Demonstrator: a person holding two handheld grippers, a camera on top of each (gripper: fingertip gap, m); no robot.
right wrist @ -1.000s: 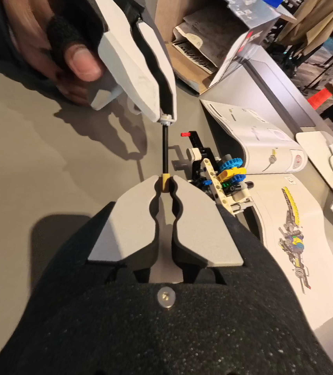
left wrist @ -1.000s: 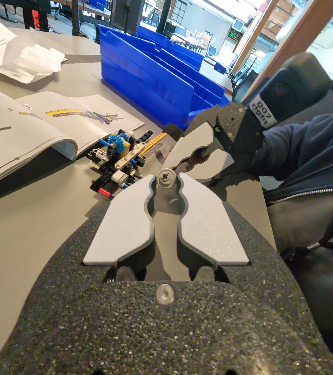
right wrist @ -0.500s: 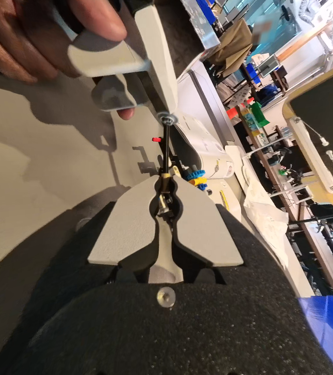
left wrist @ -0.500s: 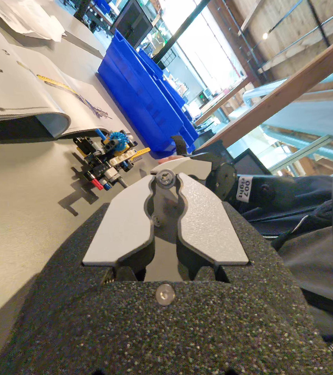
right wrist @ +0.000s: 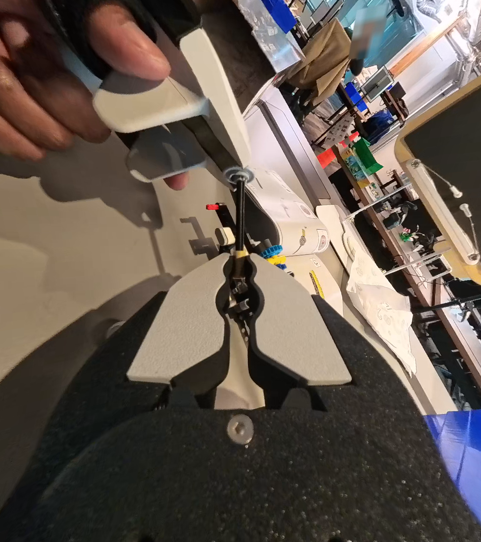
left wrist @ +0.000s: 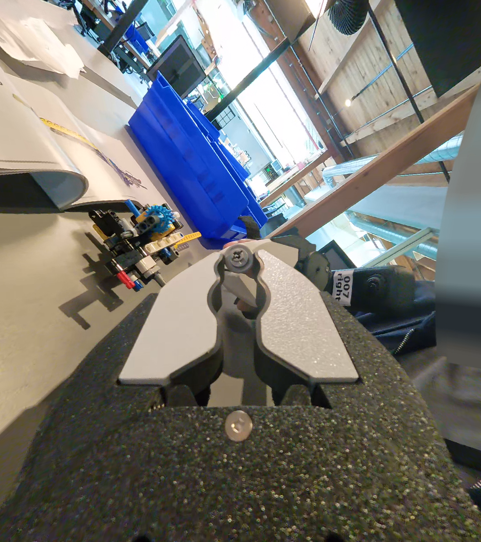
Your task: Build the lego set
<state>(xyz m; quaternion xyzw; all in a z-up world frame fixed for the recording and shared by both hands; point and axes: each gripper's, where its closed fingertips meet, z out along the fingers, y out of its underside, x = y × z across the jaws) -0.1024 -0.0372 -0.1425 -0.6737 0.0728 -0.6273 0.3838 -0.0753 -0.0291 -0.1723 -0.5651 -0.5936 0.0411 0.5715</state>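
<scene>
The left gripper (left wrist: 238, 258) is pinching a small grey bushing (left wrist: 238, 262) at its fingertips, and the right gripper (right wrist: 240, 258) is clamping the tan collar (right wrist: 241, 254) at the near end of a thin black axle (right wrist: 241, 217). The axle is spanning the gap between the two tools, its far end sitting in the bushing, all of it raised above the half-built model (left wrist: 142, 243).

The step in hand looks like seating the bushing on the axle. To do it well, the axle's cross-shaped end needs to be lining up with the hole while both tools are pushing along one straight line; any sideways lean is likely to bend the slim rod or pop the bushing out of the narrow grip. A slow, steady squeeze, with the right tool acting as the fixed stop, seems safest.

The model is resting on the grey table (left wrist: 28, 322), just in front of the open instruction booklet (left wrist: 28, 164), with blue bins (left wrist: 186, 164) behind it.

Compared with a second ago, both cameras have rolled hard, so the table is now running at a steep slant. The held parts are riding higher above the model, and the grips on bushing and collar are staying unchanged.
</scene>
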